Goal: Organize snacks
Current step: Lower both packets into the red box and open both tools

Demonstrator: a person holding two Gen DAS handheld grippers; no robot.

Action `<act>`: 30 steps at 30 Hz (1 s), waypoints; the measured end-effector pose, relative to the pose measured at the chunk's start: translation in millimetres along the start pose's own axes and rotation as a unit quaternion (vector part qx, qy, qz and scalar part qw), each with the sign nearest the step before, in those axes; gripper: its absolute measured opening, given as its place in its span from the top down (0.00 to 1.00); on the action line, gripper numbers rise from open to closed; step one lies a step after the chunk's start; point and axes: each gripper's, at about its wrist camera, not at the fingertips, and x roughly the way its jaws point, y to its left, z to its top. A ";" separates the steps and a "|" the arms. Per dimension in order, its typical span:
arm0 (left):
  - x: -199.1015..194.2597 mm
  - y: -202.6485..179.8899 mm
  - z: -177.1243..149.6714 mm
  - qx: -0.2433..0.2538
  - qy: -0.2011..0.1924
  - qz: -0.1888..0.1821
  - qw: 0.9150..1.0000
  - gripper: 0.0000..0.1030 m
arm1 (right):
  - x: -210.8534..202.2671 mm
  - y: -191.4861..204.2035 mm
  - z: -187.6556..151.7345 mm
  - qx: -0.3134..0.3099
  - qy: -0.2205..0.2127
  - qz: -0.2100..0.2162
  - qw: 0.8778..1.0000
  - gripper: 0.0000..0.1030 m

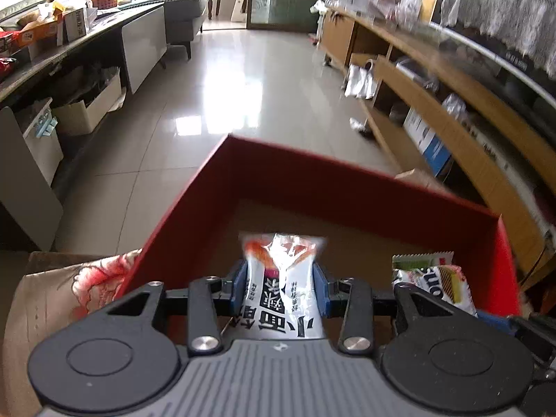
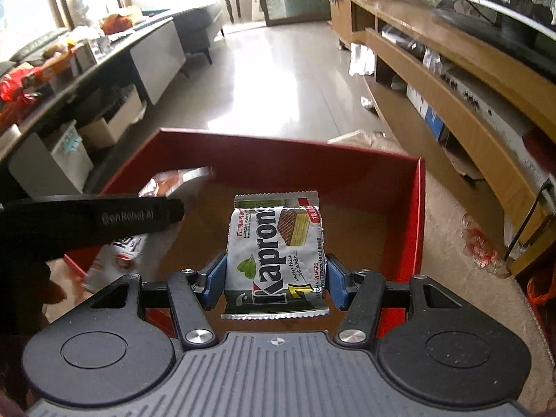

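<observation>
A red open box with a brown floor lies below both grippers; it also shows in the right wrist view. My left gripper is shut on a white and orange snack packet with black Chinese print, held over the box. My right gripper is shut on a silver Kaprons wafer pack, also held over the box. The wafer pack shows at the right in the left wrist view. The left gripper's black body and its packet show at the left in the right wrist view.
The box sits on a floral cloth. A wooden TV cabinet with shelves runs along the right. A dark cluttered table with boxes beneath stands on the left. Shiny tiled floor lies beyond the box.
</observation>
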 end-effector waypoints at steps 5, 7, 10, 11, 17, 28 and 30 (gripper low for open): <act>-5.8 -1.6 -8.4 0.018 0.005 0.015 1.000 0.60 | 5.3 4.0 -5.8 -0.019 0.010 -0.012 1.000 0.36; -10.1 -2.4 -12.0 0.023 0.007 0.019 1.000 0.60 | 3.2 5.6 -7.7 -0.019 0.013 -0.010 1.000 0.36; -15.7 -2.8 -16.7 0.031 0.010 0.021 0.999 0.60 | 2.2 8.5 -10.9 -0.029 0.019 -0.013 0.999 0.36; -18.4 -3.5 -19.2 0.033 0.012 0.021 0.999 0.60 | 3.2 8.6 -11.1 -0.032 0.021 -0.014 0.999 0.36; -31.4 -2.4 -28.9 0.031 0.026 0.015 0.999 0.59 | -0.6 12.3 -16.7 -0.044 0.038 -0.021 0.998 0.36; -60.1 -1.7 -34.8 0.027 0.009 0.003 1.000 0.54 | -19.7 12.1 -24.1 -0.050 0.036 -0.035 0.998 0.27; -67.9 -3.0 -33.6 0.032 -0.005 0.006 0.999 0.52 | -25.7 14.0 -24.7 -0.050 0.025 -0.035 0.998 0.25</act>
